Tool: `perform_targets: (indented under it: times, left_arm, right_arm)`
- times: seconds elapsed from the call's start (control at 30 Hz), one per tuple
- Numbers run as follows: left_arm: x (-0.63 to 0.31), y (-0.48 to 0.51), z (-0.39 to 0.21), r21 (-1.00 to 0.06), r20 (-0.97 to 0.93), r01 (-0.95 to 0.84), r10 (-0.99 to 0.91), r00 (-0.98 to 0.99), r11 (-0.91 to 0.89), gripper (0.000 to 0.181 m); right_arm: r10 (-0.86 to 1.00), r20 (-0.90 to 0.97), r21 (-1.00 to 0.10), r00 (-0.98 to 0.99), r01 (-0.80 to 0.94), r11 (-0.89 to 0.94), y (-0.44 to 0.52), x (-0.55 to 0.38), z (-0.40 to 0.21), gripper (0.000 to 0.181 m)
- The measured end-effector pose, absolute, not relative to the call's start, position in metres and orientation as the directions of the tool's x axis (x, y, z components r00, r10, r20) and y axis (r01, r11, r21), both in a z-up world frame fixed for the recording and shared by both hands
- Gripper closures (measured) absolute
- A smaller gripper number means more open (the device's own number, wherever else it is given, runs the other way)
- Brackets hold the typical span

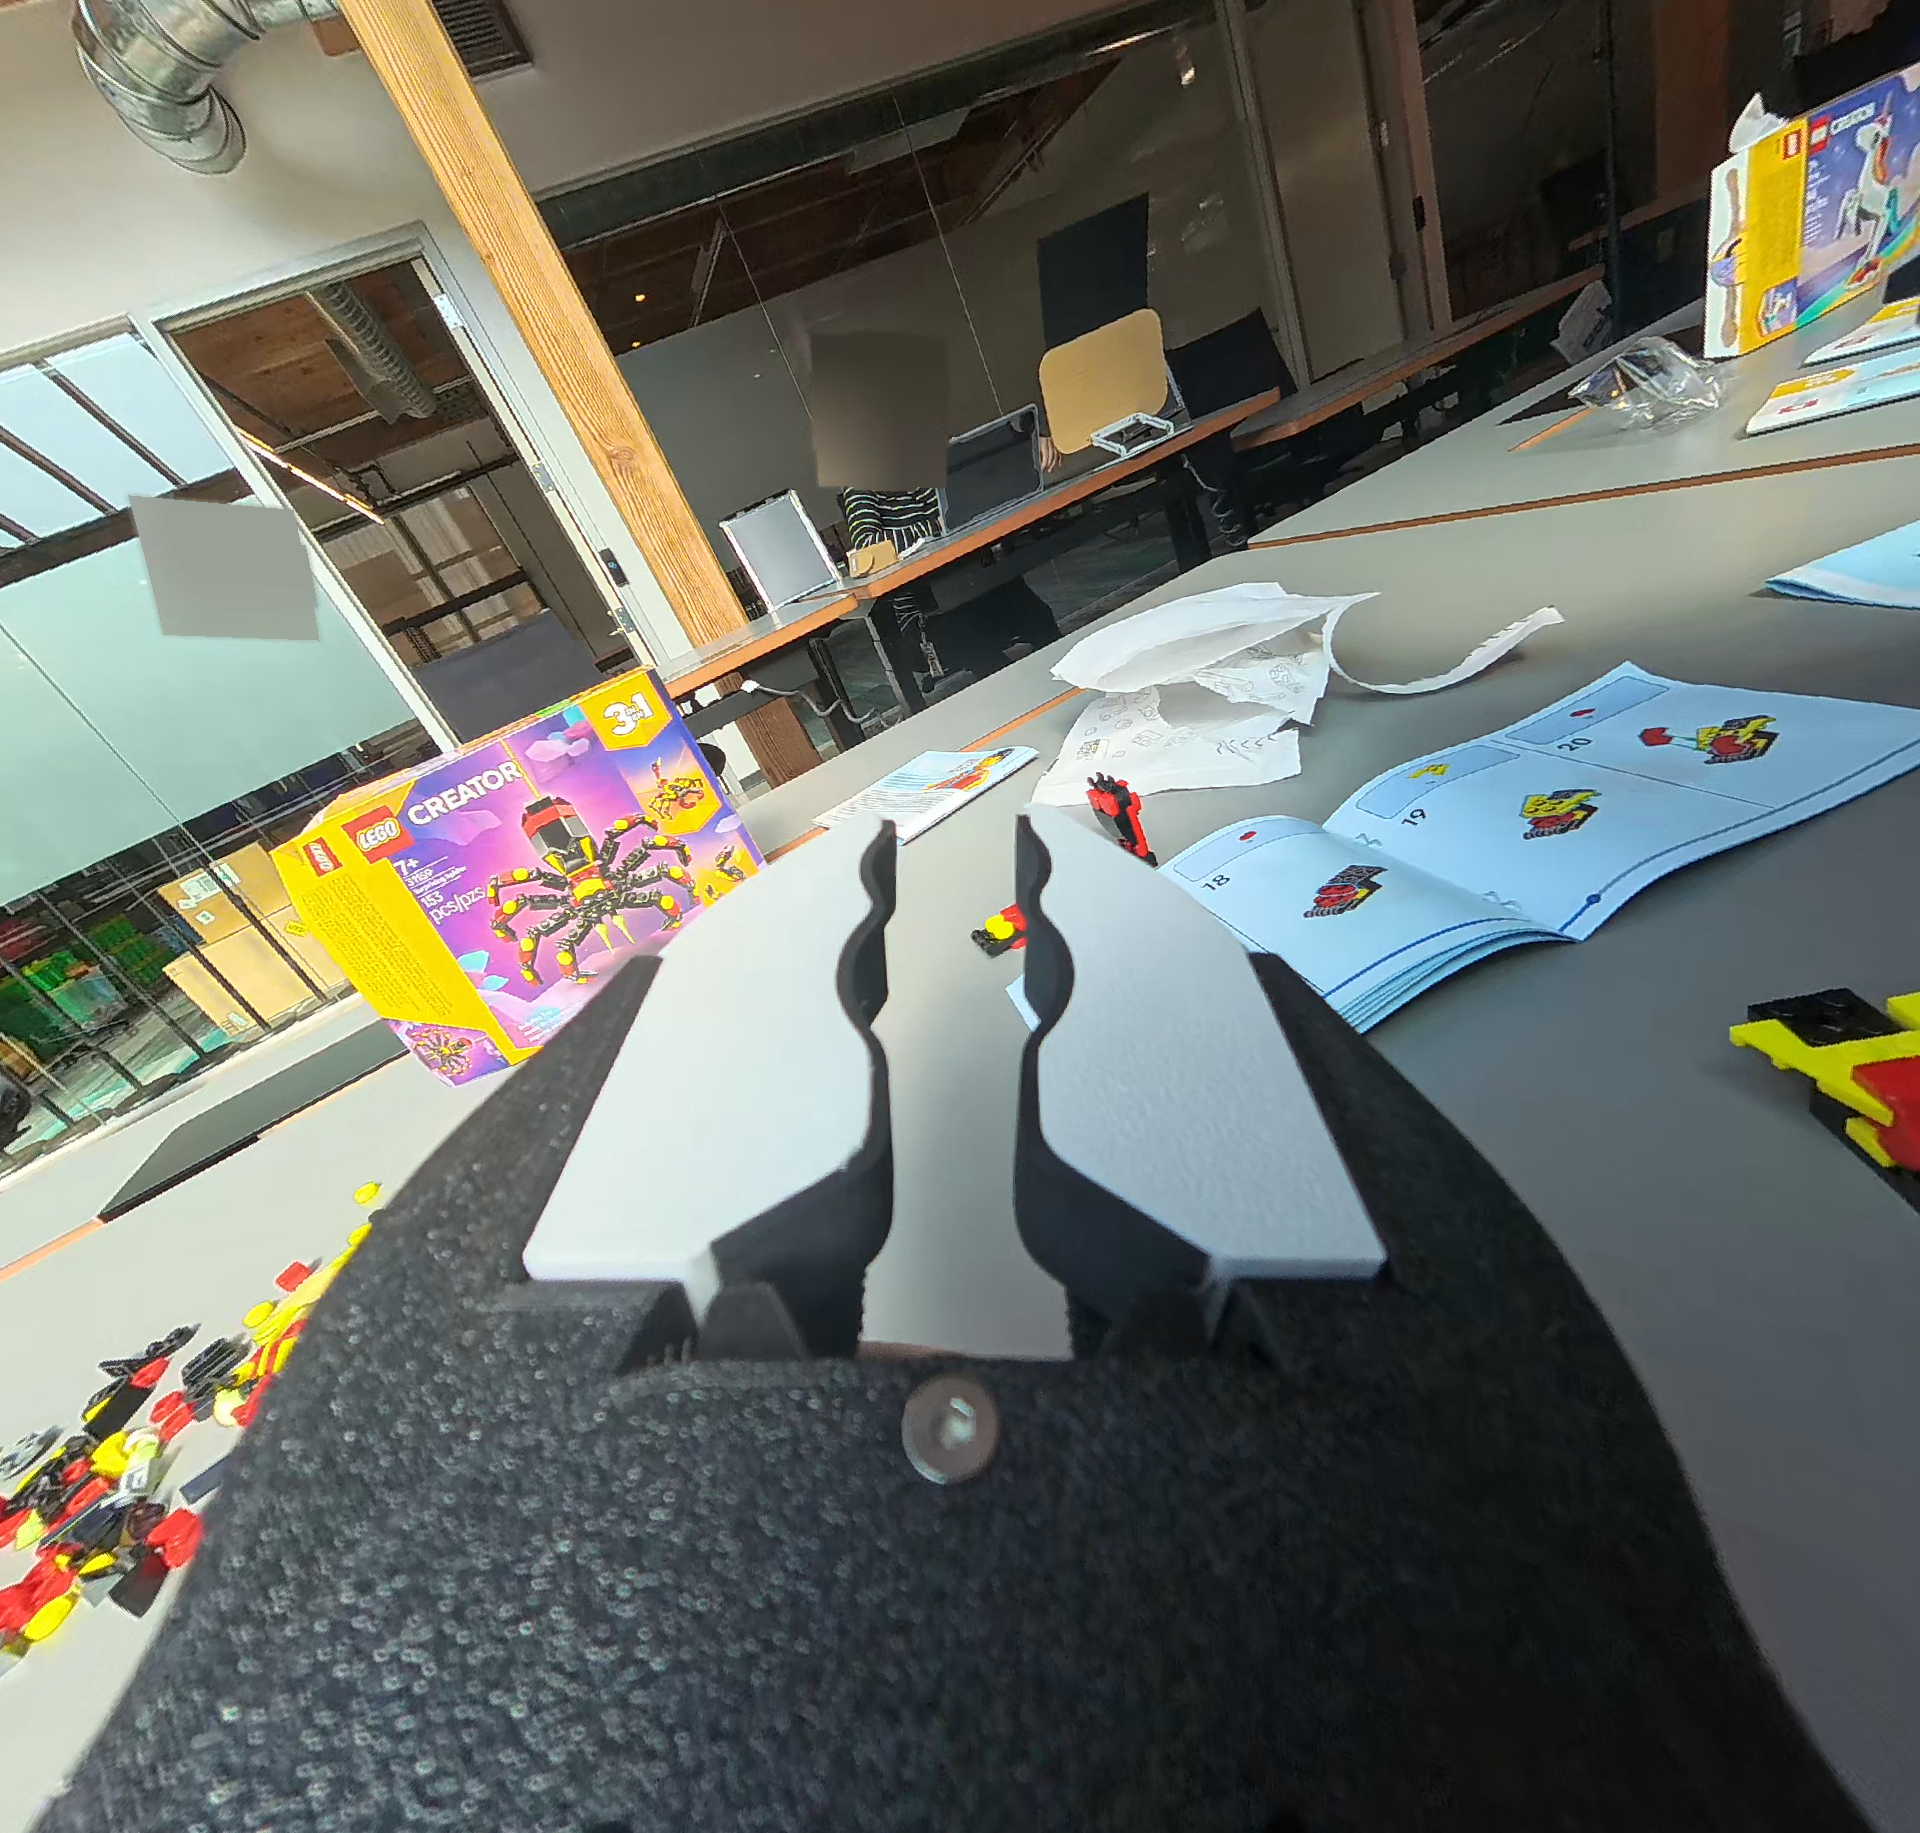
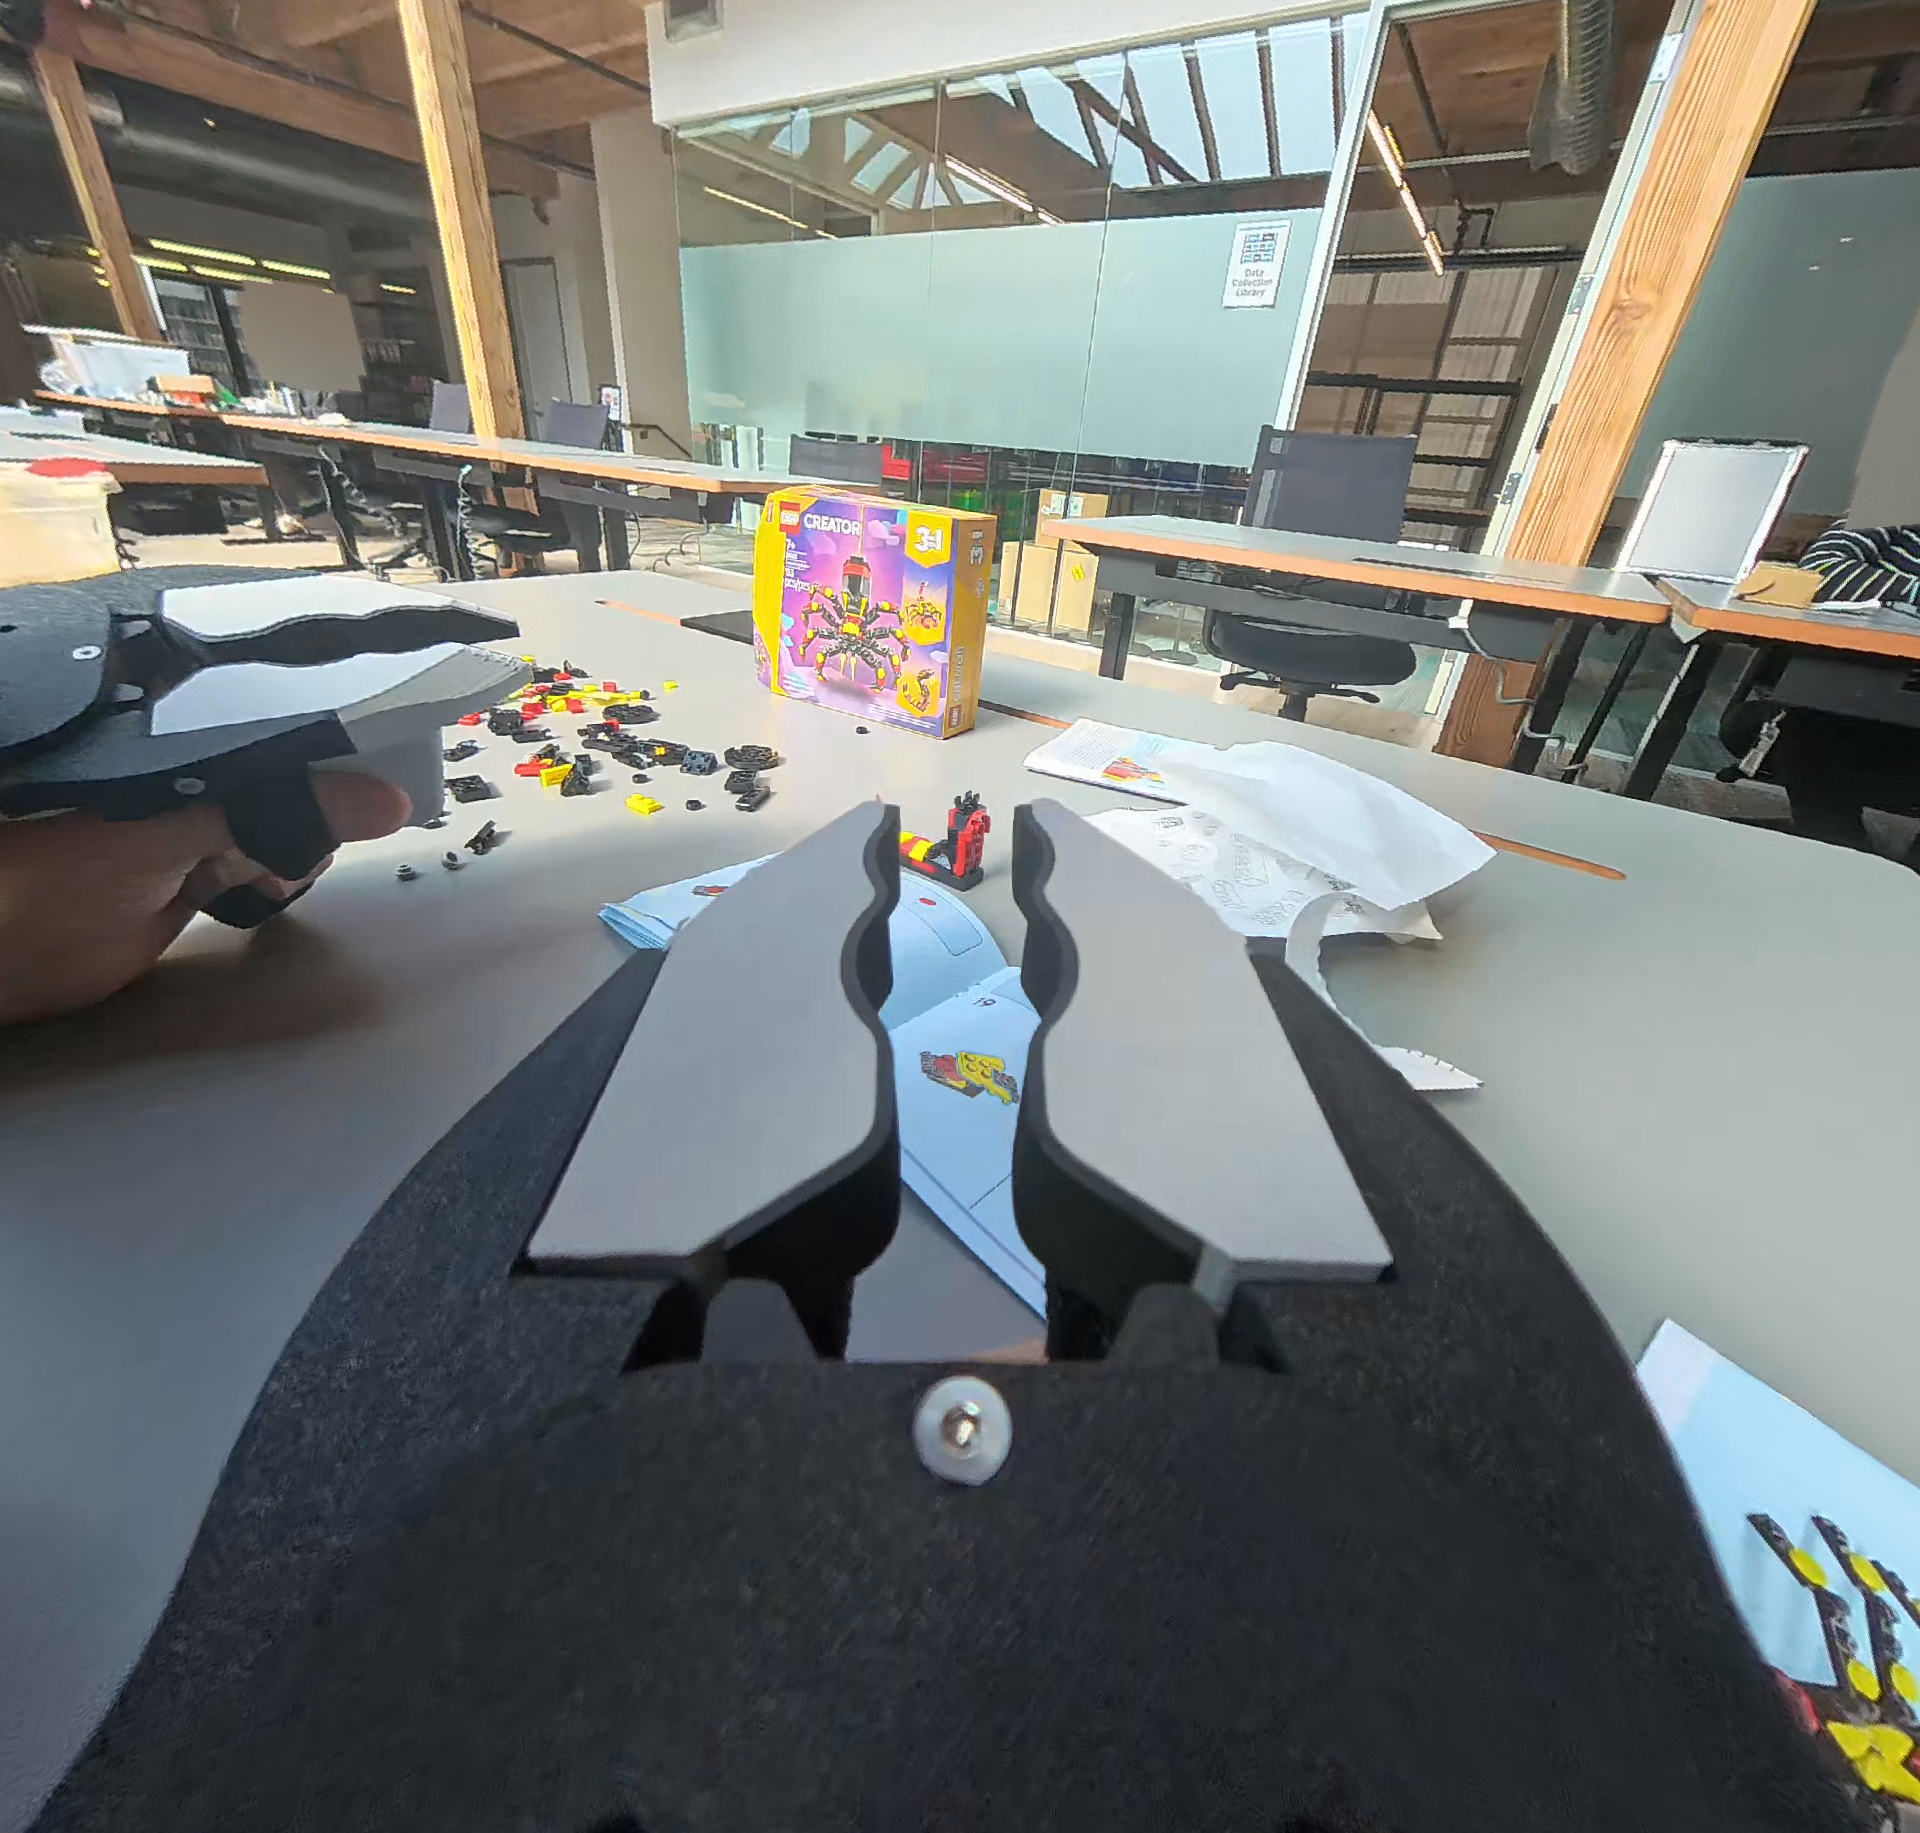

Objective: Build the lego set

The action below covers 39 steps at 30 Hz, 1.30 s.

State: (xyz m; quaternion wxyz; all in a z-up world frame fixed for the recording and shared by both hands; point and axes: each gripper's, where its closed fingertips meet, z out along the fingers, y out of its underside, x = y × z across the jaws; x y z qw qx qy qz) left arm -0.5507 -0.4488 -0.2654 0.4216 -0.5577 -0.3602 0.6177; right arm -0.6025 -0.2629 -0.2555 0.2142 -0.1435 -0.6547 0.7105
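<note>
**Two empty grippers above a table of toy bricks**

My left gripper [image 1: 951, 838] hangs over the grey table [image 1: 1558, 1212], its jaws parted by a narrow gap with nothing between them. My right gripper [image 2: 951, 817] is likewise slightly parted and empty. Beneath it lies the open instruction booklet [image 2: 961, 1066] (pale blue pages). Just beyond both sets of fingertips stands a small red-and-black partial build [image 2: 961, 838]; a tiny red-and-yellow piece [image 1: 1000, 926] rests near it. The loose bricks [image 2: 613, 734] are scattered to the left, between my left hand [image 2: 125, 890] and the upright purple-and-yellow box [image 2: 873, 609]. A larger yellow, red and black assembly [image 1: 1849, 1077] sits at the right edge. Crumpled white paper bags [image 2: 1309, 838] lie right of the booklet.
</note>
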Motion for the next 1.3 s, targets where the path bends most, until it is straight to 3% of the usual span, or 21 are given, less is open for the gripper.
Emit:
perform_targets:
  times: [0.27,0.5,0.7,0.87,1.03,1.17,1.27,1.3]
  left_arm:
    - [-0.552,-0.448,-0.266,-0.918,-0.382,-0.115,0.924,-0.014,-0.381,0.146]
    - [-0.552,-0.457,-0.262,-0.934,-0.337,-0.108,0.939,-0.062,-0.342,0.092]
    - [-0.539,-0.466,-0.238,-0.928,-0.301,-0.189,0.945,-0.131,-0.322,0.090]
    - [-0.520,-0.478,-0.189,-0.892,-0.231,-0.360,0.960,-0.160,-0.274,0.095]
    - [-0.508,-0.495,-0.152,-0.906,-0.132,-0.390,0.985,-0.109,-0.164,0.074]
    - [-0.497,-0.488,-0.143,-0.897,-0.169,-0.404,0.984,-0.064,-0.180,0.081]
    - [-0.493,-0.479,-0.150,-0.900,-0.211,-0.391,0.978,0.005,-0.192,0.114]
    - [-0.491,-0.475,-0.152,-0.898,-0.235,-0.392,0.971,0.039,-0.201,0.134]
  right_arm:
    - [0.440,0.054,-0.996,-0.896,-0.081,-0.043,-0.266,-0.598,-0.258,0.157]
    - [0.431,0.030,-0.996,-0.902,-0.061,-0.058,-0.265,-0.598,-0.257,0.154]
    - [0.446,0.003,-0.994,-0.895,-0.052,-0.096,-0.253,-0.603,-0.249,0.147]
    - [0.563,0.053,-0.960,-0.825,-0.198,-0.199,-0.183,-0.629,-0.159,0.148]
    - [0.679,0.093,-0.903,-0.728,-0.349,-0.251,-0.122,-0.625,-0.090,0.148]
    - [0.675,0.081,-0.918,-0.733,-0.318,-0.235,-0.126,-0.612,-0.101,0.152]
    - [0.625,0.044,-0.962,-0.779,-0.201,-0.183,-0.150,-0.605,-0.135,0.158]
    - [0.613,0.035,-0.975,-0.789,-0.163,-0.154,-0.157,-0.604,-0.147,0.164]
